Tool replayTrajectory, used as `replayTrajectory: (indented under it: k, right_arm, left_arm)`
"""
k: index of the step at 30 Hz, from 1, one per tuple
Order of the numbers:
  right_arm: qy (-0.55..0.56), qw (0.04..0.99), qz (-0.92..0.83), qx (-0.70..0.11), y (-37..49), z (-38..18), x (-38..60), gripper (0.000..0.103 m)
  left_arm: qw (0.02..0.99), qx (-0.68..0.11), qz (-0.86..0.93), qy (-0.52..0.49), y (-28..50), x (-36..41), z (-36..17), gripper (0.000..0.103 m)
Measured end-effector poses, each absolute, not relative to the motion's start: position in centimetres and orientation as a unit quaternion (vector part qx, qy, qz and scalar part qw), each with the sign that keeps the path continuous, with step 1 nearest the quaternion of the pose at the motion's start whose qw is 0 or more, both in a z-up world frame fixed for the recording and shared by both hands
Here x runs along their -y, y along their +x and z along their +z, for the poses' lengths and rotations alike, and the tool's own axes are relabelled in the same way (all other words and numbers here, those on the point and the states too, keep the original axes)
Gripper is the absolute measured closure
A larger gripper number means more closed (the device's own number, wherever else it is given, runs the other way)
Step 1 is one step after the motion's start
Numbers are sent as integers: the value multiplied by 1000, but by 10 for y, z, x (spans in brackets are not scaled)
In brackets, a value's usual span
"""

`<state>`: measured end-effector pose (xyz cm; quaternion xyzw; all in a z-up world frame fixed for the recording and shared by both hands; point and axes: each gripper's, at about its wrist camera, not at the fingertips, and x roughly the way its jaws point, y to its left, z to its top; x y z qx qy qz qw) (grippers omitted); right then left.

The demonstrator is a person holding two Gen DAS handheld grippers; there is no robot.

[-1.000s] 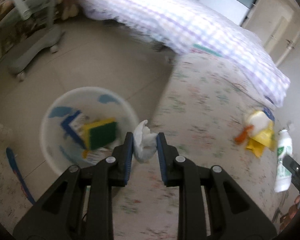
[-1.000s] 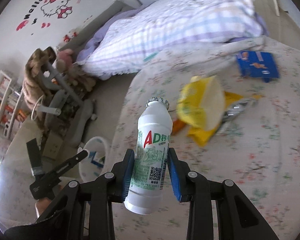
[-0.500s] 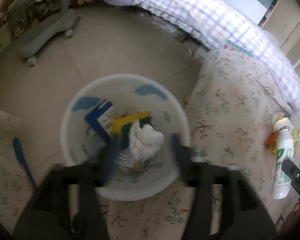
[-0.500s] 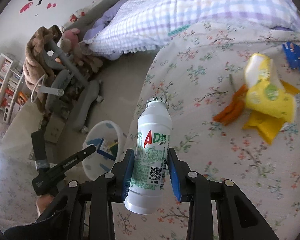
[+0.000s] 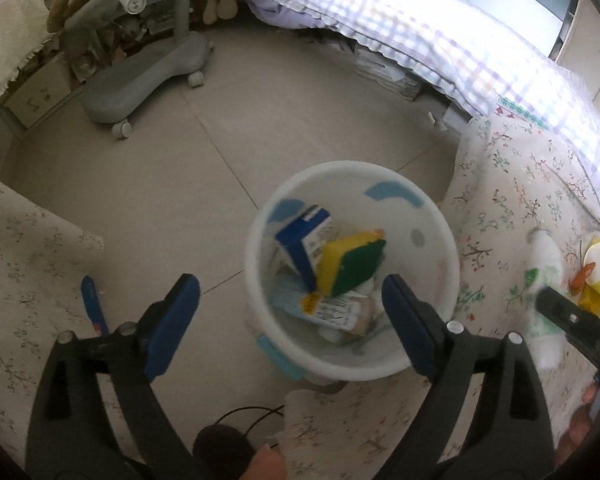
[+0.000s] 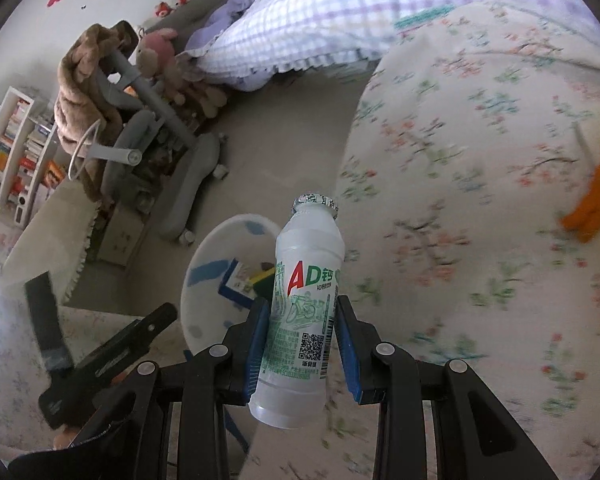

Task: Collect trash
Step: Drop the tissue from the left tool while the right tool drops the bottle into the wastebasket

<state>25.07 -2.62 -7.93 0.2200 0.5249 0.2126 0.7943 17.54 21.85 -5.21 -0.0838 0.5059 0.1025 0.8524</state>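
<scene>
The left gripper (image 5: 290, 294) hangs with its jaws spread wide and nothing between them, above the white bin (image 5: 440, 236) on the tiled floor (image 5: 140, 168). Inside lie a blue carton (image 5: 300, 240) and a yellow-green sponge (image 5: 352, 266). The right gripper (image 6: 302, 326) is clamped on a white drink bottle (image 6: 306, 300) — upright, held over the edge of the floral bedspread (image 6: 460, 200), near the bin.

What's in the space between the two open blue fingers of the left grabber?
In the left wrist view, the white trash bin on the floor sits between the left gripper's open fingers, holding a yellow-green sponge and a blue carton.
</scene>
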Motion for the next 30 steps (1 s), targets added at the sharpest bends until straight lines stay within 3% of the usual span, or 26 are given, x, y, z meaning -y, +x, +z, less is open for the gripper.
replayTrajectory:
  k: [13, 16, 30]
  right_arm:
    - [226, 790, 243, -516, 257, -92, -19, 66]
    - [228, 797, 252, -499, 254, -81, -23, 29]
    - [140, 850, 159, -483, 222, -32, 32, 29]
  left_arm:
    - [848, -511, 109, -90, 158, -259, -53, 10]
    - [848, -510, 108, -93, 156, -261, -52, 10]
    - [854, -506, 75, -92, 153, -233, -39, 9]
